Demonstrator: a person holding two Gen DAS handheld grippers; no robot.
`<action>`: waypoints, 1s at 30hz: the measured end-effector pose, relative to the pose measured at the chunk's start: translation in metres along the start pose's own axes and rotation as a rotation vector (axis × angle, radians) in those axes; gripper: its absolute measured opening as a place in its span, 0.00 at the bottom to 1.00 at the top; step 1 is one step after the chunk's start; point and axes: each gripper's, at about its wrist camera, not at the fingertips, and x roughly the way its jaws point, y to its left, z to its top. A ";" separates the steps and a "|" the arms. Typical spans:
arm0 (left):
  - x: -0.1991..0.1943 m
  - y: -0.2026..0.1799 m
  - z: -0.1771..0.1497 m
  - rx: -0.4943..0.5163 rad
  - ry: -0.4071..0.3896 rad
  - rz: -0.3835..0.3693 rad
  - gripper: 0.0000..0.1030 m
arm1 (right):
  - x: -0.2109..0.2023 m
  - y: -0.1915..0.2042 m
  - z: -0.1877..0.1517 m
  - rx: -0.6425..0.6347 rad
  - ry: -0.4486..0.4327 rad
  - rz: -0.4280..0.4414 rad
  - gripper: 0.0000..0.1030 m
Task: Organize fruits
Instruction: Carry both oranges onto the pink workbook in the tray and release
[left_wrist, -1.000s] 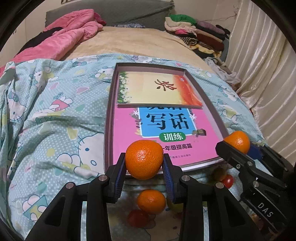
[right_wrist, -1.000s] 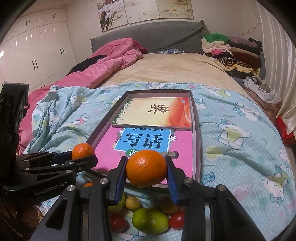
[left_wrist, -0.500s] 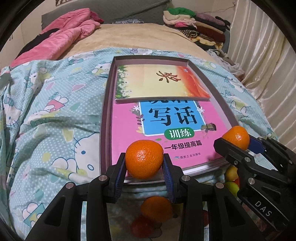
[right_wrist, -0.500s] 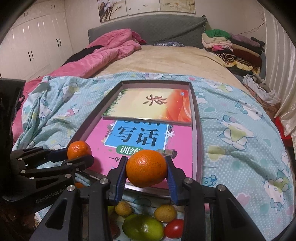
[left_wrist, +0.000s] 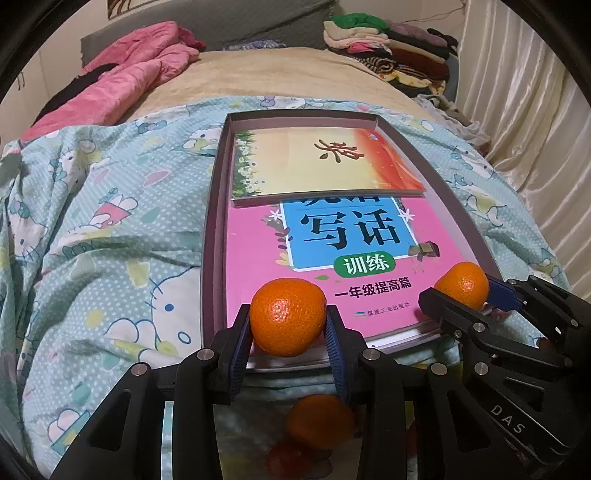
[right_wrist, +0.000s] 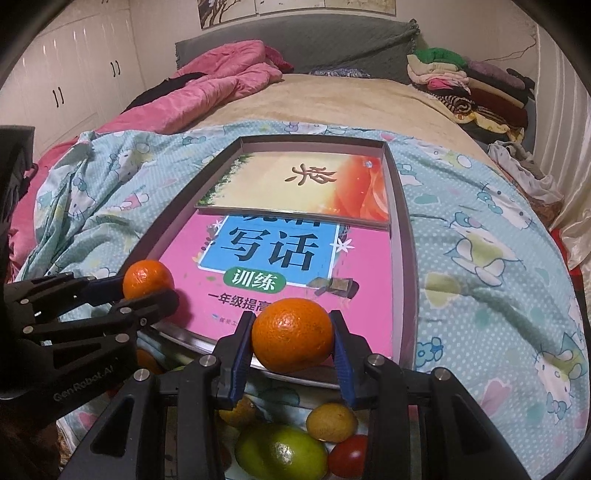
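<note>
Both grippers have advanced over the near edge of the tray since the earlier frames, and the loose fruit below now sits lower in each view.

Left gripper (left_wrist: 288, 328): jaws set narrow and clamped on 1 mandarin (left_wrist: 288, 316), blue pads pressing both flanks. Right gripper (right_wrist: 292, 341): likewise clamped on a second mandarin (right_wrist: 292, 335). Each gripper also shows at the edge of the other's view, fruit held at its tips.

Both mandarins hang over the near end of the shallow grey tray (left_wrist: 212, 236), above the pink workbook (left_wrist: 332, 266) lying in it; a second, yellow-and-orange book (left_wrist: 317, 162) covers the far half. The tray rests on a cartoon-print quilt (left_wrist: 110, 229). Whether either fruit touches the workbook cannot be told. Remaining fruit lies below the tray's near edge: a green citrus (right_wrist: 280, 454), a small yellow fruit (right_wrist: 331, 421) and a tomato (right_wrist: 349, 456) in the right view, another orange fruit (left_wrist: 319, 421) in the left.

Recommendation, as judgement: lower each mandarin until it rests on the workbook before easing the pads apart. The cover looks glossy and the bedding beneath is soft, so a dropped fruit may roll. Set the 2 well apart, or against the tray wall, and release 1 at a time.
</note>
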 end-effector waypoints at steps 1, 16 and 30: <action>0.000 0.000 0.000 0.001 -0.001 0.001 0.38 | 0.000 0.000 -0.001 0.000 0.001 -0.001 0.38; 0.000 0.000 0.000 0.002 0.000 -0.002 0.38 | 0.001 -0.003 -0.002 0.017 -0.001 0.000 0.39; -0.003 0.000 -0.001 0.000 -0.002 -0.011 0.39 | -0.001 -0.002 -0.003 0.019 -0.011 0.002 0.54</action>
